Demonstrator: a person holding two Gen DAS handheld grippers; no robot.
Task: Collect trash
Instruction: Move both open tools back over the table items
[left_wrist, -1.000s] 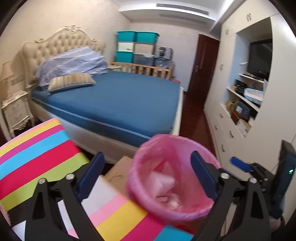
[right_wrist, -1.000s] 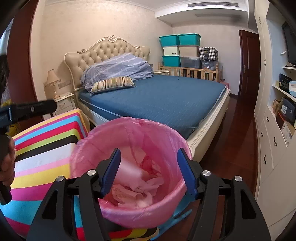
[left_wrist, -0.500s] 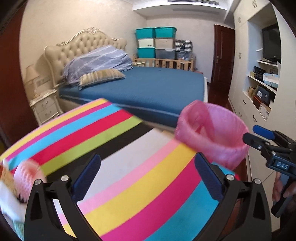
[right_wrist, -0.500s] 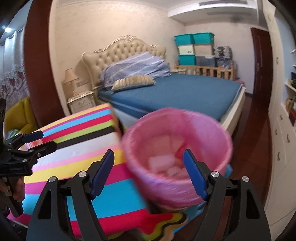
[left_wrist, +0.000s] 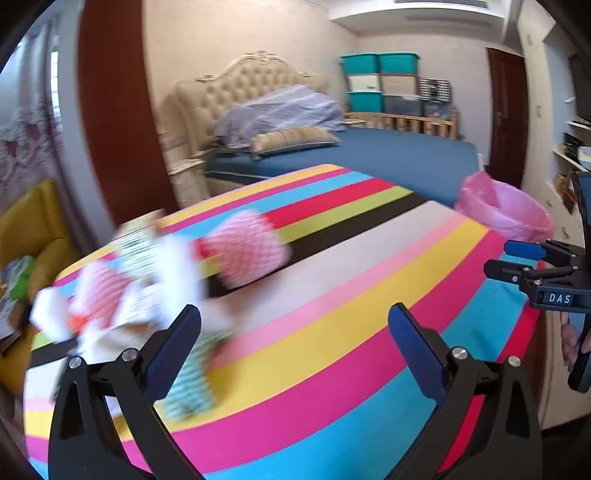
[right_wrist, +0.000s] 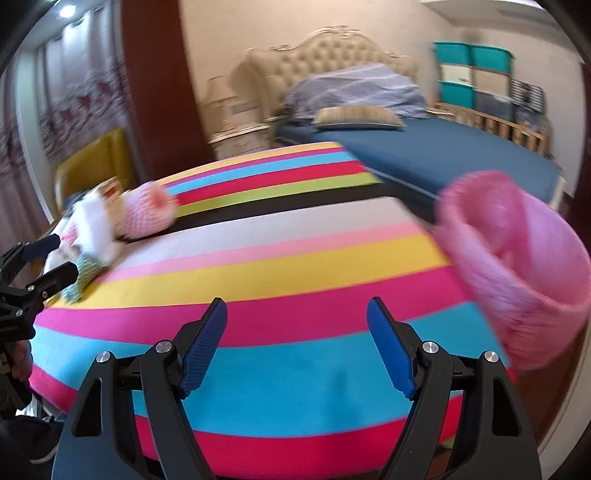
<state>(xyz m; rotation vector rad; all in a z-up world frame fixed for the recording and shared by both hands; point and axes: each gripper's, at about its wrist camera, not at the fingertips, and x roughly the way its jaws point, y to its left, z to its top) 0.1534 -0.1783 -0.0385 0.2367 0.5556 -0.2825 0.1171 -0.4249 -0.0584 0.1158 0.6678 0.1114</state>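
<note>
A blurred heap of trash lies at the left end of the striped table (left_wrist: 332, 325): a pink mesh foam net (left_wrist: 245, 251), crumpled white paper (left_wrist: 173, 266) and a teal patterned wrapper (left_wrist: 192, 384). My left gripper (left_wrist: 293, 317) hangs open just right of the heap, nothing between its fingers. The pink-lined bin (left_wrist: 506, 214) stands past the table's right end. In the right wrist view the bin (right_wrist: 517, 266) is close on the right, while the net (right_wrist: 147, 212) and paper (right_wrist: 96, 229) lie far left. My right gripper (right_wrist: 295, 306) is open and empty over the table's near edge.
A blue bed (left_wrist: 406, 158) with pillows stands behind the table, storage boxes (left_wrist: 380, 81) stacked at the back wall. A yellow chair (left_wrist: 33, 229) sits left of the table, white cabinets (left_wrist: 569, 155) on the right. A hand (left_wrist: 572, 339) holds the right gripper.
Both views swung left, from over the pink bin to the striped table. The trash heap came into view near the left gripper. The right jaws widened and the bin slid to the right.
</note>
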